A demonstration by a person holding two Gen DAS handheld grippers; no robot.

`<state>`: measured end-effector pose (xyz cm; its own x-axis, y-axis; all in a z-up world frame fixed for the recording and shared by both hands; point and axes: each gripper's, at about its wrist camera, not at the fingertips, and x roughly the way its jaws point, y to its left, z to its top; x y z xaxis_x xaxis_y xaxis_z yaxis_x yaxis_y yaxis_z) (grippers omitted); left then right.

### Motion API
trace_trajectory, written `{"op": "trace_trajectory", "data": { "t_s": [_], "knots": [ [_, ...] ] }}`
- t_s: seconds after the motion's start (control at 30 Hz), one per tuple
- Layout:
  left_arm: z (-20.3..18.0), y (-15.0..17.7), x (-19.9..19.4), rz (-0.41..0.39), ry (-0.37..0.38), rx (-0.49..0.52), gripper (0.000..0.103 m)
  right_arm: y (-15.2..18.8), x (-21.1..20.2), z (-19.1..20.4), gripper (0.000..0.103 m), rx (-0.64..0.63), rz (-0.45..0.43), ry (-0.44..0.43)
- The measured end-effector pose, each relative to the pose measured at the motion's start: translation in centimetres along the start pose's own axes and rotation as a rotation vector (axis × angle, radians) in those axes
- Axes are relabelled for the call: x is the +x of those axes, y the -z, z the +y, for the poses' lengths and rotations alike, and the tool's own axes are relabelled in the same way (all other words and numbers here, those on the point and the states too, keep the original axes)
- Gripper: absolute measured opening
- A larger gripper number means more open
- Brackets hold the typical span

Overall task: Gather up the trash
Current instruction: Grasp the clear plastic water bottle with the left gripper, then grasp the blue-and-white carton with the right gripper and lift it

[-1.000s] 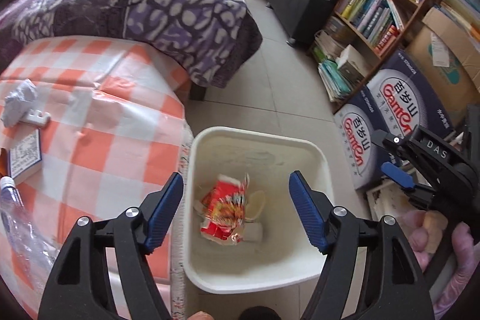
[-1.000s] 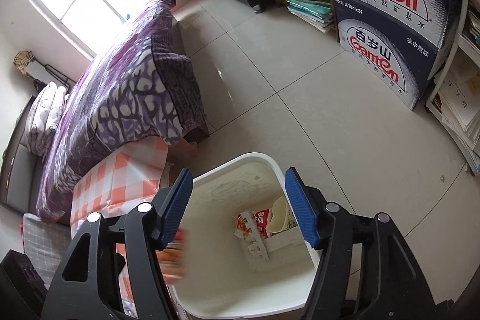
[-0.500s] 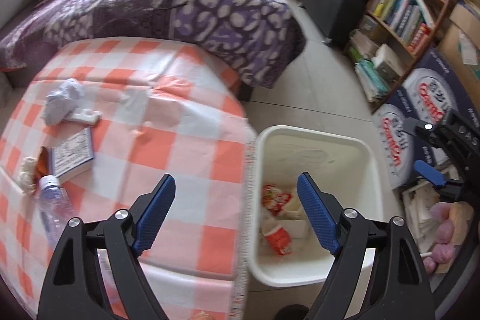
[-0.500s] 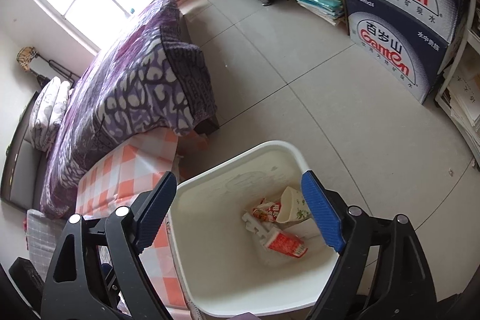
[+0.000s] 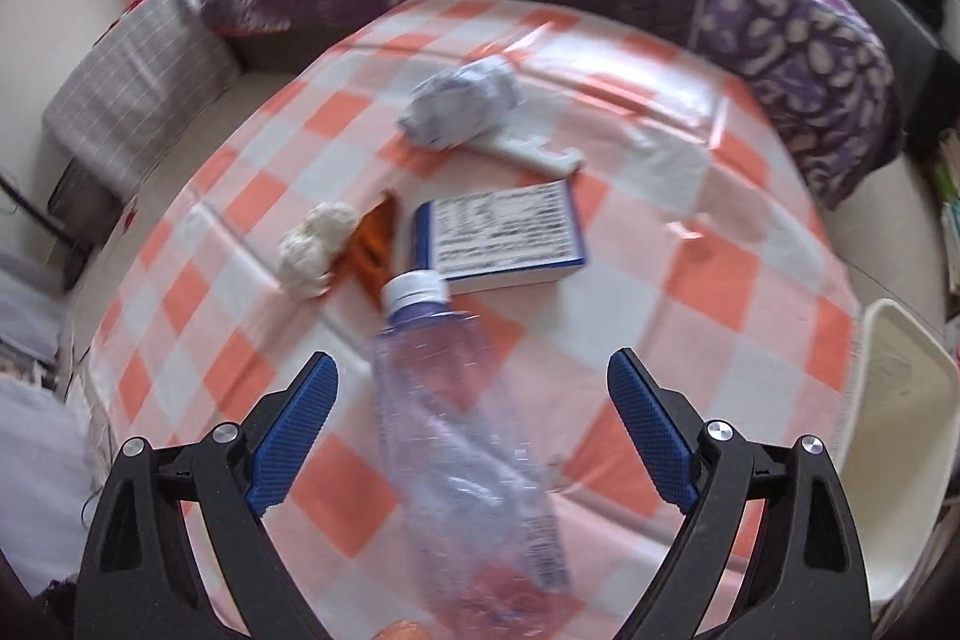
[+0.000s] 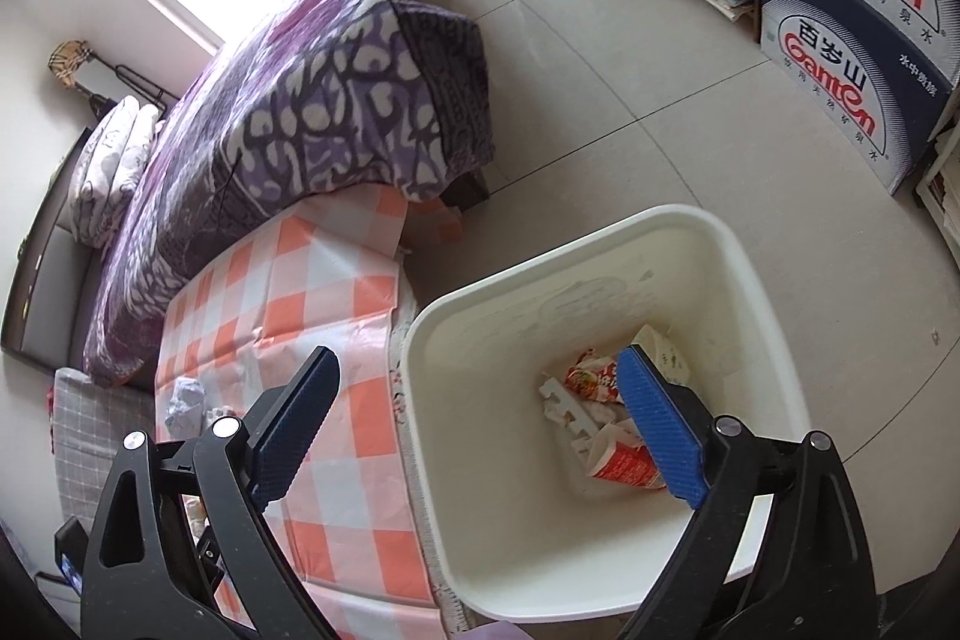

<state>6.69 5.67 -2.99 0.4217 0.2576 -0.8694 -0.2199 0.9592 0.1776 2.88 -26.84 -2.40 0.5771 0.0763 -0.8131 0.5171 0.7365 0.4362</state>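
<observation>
On the checked counter (image 5: 690, 292), framed by the blue pads of the left hand-held gripper (image 5: 471, 370): a crumpled clear bottle (image 5: 456, 430), lying on its side, white cap pointing away. Spread wide, just now opening further, with the bottle between the pads but seemingly untouched. Lower onto the thick middle of the body, not the cap end, and square the pads across its width before closing. Close gently and slowly; thin plastic likely to buckle and squirt out sideways under a hard pinch. Lift clear before swinging right toward the white bin (image 5: 888, 400) beside the counter's edge, minding the blue-and-white box (image 5: 504, 232) and orange wrapper (image 5: 375, 244) just beyond the cap. Further off, yet to collect: a grey paper ball (image 5: 462, 100), a white tissue wad (image 5: 312, 244). Over at the bin, seen from the right wrist: right hand-held gripper (image 6: 480, 364) likewise parted, also just opening, nothing between its pads, red wrappers (image 6: 624, 460) lying on the bin floor below. Keep it out of the left one's path to the rim, or send it for the paper ball meanwhile
</observation>
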Motion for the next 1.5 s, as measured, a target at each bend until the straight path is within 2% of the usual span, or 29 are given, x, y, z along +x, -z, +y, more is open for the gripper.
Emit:
{"op": "trace_trajectory", "data": {
  "t_s": [0.13, 0.27, 0.37, 0.47, 0.5, 0.57, 0.7, 0.87, 1.0, 1.1, 1.27, 1.43, 1.5],
  "knots": [
    [2.1, 0.7, 2.3, 0.1, 0.001, -0.036, 0.089, 0.8, 1.0, 1.5, 0.09, -0.03, 0.018, 0.009],
    [3.2, 1.5, 4.5, 0.238, 0.121, -0.081, 0.089, 1.7, 1.8, 2.6, 0.091, -0.057, 0.033, 0.027],
    [3.2, 2.1, 5.1, 0.281, 0.195, -0.065, 0.088, 2.4, 2.8, 3.6, 0.092, -0.081, 0.052, 0.042],
    [3.4, 2.4, 5.3, 0.32, 0.262, -0.048, 0.068, 3.0, 3.6, 4.4, 0.092, -0.098, 0.073, 0.049],
    [3.7, 2.5, 5.3, 0.332, 0.294, -0.054, 0.067, 3.4, 4.0, 4.7, 0.092, -0.107, 0.084, 0.052],
    [4.4, 2.5, 5.1, 0.323, 0.325, -0.062, 0.067, 4.0, 4.9, 5.6, 0.092, -0.132, 0.106, 0.057],
    [7.6, 1.4, 3.7, 0.252, 0.336, -0.099, 0.066, 5.5, 6.3, 7.5, 0.092, -0.191, 0.139, 0.059],
    [13.8, -1.5, 1.6, 0.112, 0.281, -0.161, 0.063, 8.6, 7.6, 12.5, 0.092, -0.375, 0.159, 0.049],
    [18.5, -3.2, 1.0, 0.08, 0.342, -0.279, 0.063, 11.4, 8.4, 17.1, 0.091, -0.486, 0.175, -0.007],
    [21.1, -3.9, 0.9, 0.056, 0.342, -0.322, 0.063, 13.8, 9.4, 21.7, 0.09, -0.682, 0.166, -0.074],
    [23.7, -4.0, 1.2, 0.059, 0.378, -0.341, 0.063, 17.9, 10.2, 28.3, 0.09, -1.139, 0.115, -0.152],
    [25.1, -3.9, 1.7, 0.062, 0.373, -0.339, 0.064, 20.2, 12.4, 31.9, 0.092, -1.474, 0.199, -0.121],
    [25.9, -3.8, 2.1, 0.068, 0.369, -0.352, 0.064, 20.8, 13.3, 32.5, 0.093, -1.57, 0.252, -0.12]
  ]
}}
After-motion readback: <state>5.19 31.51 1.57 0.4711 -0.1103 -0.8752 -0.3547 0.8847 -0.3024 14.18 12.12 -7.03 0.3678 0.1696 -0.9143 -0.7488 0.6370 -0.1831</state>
